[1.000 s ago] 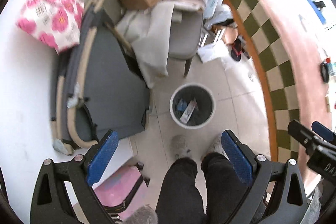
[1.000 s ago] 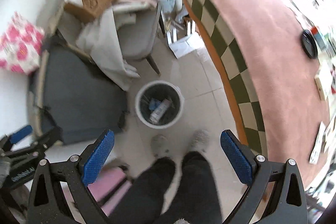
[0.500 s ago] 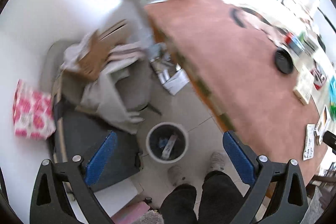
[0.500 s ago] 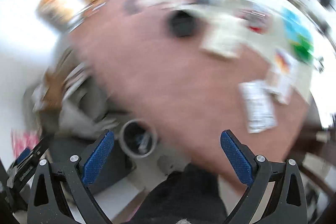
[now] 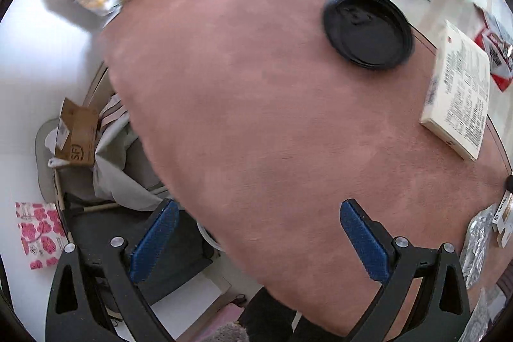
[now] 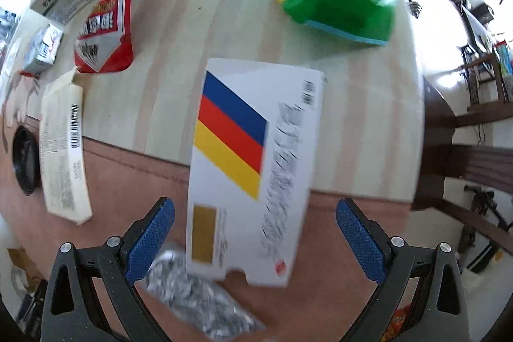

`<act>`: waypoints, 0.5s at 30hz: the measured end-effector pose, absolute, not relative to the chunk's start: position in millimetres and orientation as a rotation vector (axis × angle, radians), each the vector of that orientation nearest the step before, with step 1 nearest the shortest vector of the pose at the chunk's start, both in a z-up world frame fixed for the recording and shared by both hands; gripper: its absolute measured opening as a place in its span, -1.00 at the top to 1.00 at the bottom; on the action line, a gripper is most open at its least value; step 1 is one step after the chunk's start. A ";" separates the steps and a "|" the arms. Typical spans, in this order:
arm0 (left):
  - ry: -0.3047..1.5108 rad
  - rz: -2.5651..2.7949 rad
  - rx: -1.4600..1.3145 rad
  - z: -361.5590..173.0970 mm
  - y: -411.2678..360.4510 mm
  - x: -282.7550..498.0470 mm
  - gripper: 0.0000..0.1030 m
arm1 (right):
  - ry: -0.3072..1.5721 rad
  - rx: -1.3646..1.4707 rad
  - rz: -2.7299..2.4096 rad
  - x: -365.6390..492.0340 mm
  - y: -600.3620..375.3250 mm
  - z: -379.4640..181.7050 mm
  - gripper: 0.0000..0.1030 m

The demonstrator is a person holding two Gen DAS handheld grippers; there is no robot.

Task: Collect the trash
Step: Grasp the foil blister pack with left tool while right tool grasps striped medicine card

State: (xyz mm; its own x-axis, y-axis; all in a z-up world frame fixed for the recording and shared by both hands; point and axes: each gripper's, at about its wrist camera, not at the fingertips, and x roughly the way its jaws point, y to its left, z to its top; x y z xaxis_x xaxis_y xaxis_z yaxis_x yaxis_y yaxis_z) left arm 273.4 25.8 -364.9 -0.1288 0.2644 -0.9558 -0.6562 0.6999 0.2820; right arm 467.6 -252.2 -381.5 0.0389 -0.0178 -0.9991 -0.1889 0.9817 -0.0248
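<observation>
Your left view alone lists the pink-clothed desk (image 5: 256, 117) and a round black plastic lid (image 5: 368, 28). Your right view alone lists a flat white carton with blue, red and yellow stripes (image 6: 253, 169) lying between the spread right tongs (image 6: 255, 236), beside a crumpled silver foil wrapper (image 6: 195, 294). Left tongs (image 5: 256, 241) gape empty. The floor bin seen a second ago has left both views.

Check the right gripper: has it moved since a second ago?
Yes. The right gripper, jaws open, has swung up from over the floor bin to above the table, now hovering over the striped white box.
</observation>
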 end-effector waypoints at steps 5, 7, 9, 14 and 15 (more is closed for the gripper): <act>1.537 0.673 -0.329 -365.2 -22.1 303.4 -1.00 | 1.512 -0.212 0.173 464.4 -258.8 -375.2 -0.49; 1.547 0.589 -0.381 -365.9 -44.8 318.3 -1.00 | 1.521 -0.198 0.182 463.4 -278.5 -372.3 -0.49; 1.557 0.504 -0.464 -369.7 -68.3 332.3 -1.00 | 1.506 -0.209 0.181 461.4 -301.1 -362.0 -0.49; 1.635 0.385 -0.668 -401.8 -109.2 362.5 -0.99 | 1.465 -0.209 0.113 451.2 -358.6 -334.4 -0.49; 1.652 0.379 -0.673 -407.4 -113.9 365.8 -0.98 | 1.460 -0.204 0.094 450.0 -369.7 -330.7 -0.49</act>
State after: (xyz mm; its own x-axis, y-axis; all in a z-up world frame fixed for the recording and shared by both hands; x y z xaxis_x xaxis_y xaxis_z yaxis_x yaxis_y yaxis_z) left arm 365.9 -113.9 -407.4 -0.0793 -0.2170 -0.9730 -0.6191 0.7757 -0.1225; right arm 450.0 -369.7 -330.7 0.1106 -0.0606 -0.9920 -0.1867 0.9791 -0.0806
